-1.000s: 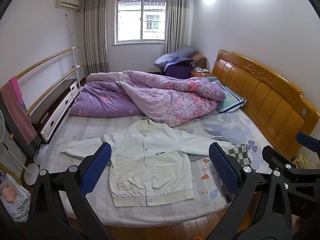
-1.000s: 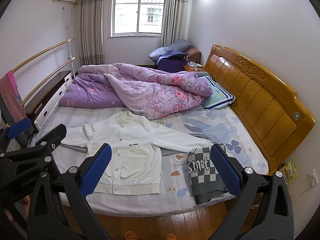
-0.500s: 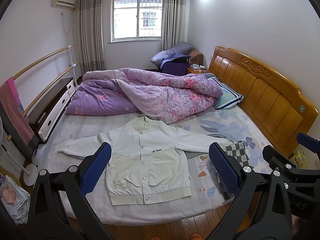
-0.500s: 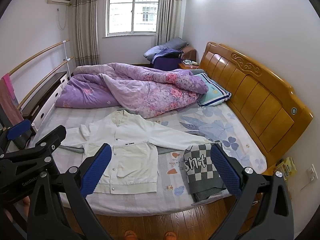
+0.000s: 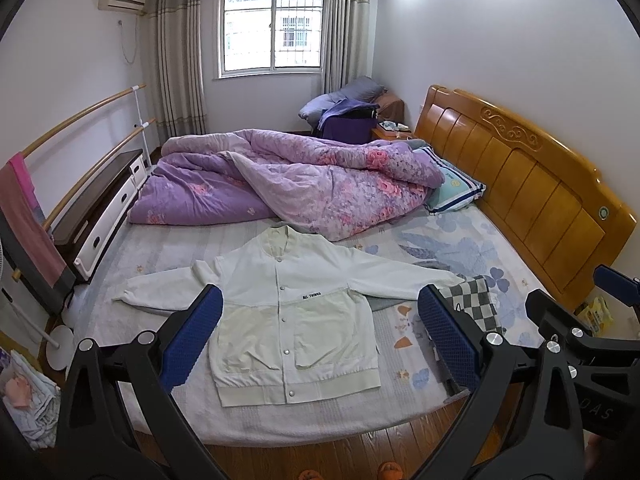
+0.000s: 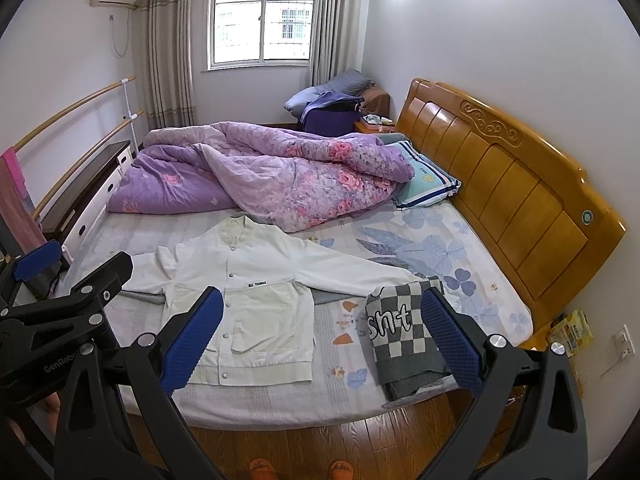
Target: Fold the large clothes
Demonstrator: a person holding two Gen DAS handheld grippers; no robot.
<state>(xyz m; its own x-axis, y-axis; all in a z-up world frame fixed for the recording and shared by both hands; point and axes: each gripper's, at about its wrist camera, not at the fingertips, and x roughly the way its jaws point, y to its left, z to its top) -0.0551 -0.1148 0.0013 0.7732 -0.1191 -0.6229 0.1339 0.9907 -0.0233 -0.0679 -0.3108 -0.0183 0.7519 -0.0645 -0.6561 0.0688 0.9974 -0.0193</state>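
The left gripper point(image 5: 320, 336) and right gripper point(image 6: 322, 334) are held wide apart above the floor before the bed point(image 5: 280, 424), nothing between their fingers. A white snap-button jacket point(image 5: 296, 316) is spread flat, front up, near the bed's front edge, sleeves outstretched. A folded checkered sweater point(image 6: 404, 336) is seen at the front right corner. A purple floral quilt point(image 5: 304, 184) is heaped along the far edge

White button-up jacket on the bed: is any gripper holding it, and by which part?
Nothing is held. The left gripper and right gripper are open above the white button-up jacket.
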